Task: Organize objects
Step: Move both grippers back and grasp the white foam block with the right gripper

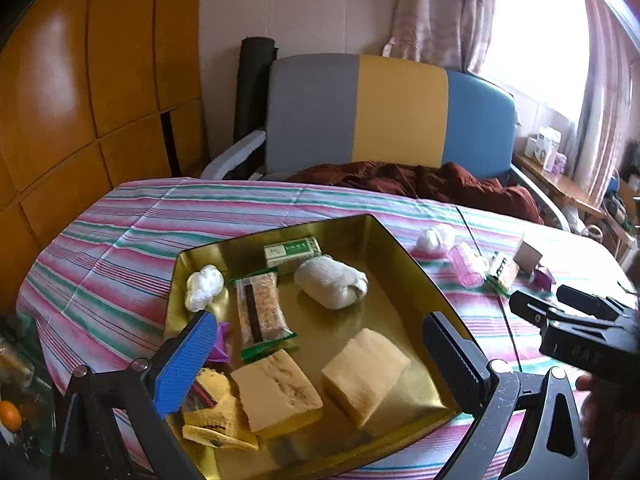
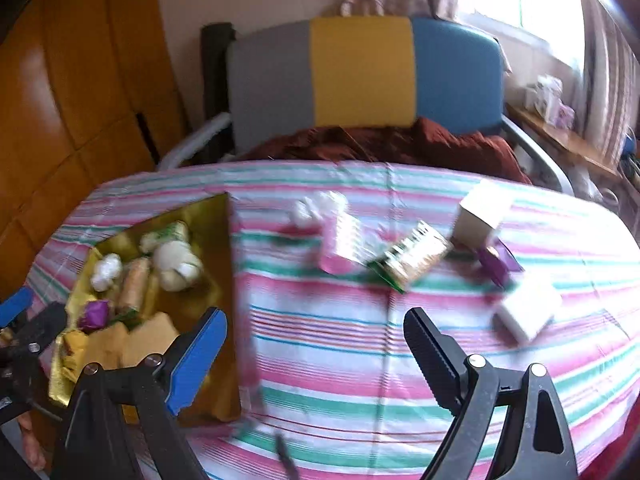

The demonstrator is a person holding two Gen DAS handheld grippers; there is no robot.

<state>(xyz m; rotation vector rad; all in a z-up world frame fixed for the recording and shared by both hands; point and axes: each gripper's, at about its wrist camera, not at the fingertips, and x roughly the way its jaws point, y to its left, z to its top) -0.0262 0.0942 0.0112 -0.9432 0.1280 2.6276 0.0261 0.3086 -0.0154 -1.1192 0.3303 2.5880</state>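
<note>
On the striped tablecloth [image 1: 120, 240] sits a gold tray [image 1: 384, 320] holding two yellow sponges [image 1: 364, 376] and one rolled sock [image 1: 332, 282]. Both the left gripper [image 1: 320, 356] and right gripper [image 2: 316, 356] gape wide, empty. Behind stands one tricolour chair [image 1: 396, 108].

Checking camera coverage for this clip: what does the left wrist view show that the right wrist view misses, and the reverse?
Only the left wrist view shows the two sponge blocks in the tray sharply, with the open left gripper above them. Only the right wrist view shows the white box near the table's right edge and the open, empty right gripper. Both show the gold tray, the rolled sock, the striped tablecloth and the chair.
</note>
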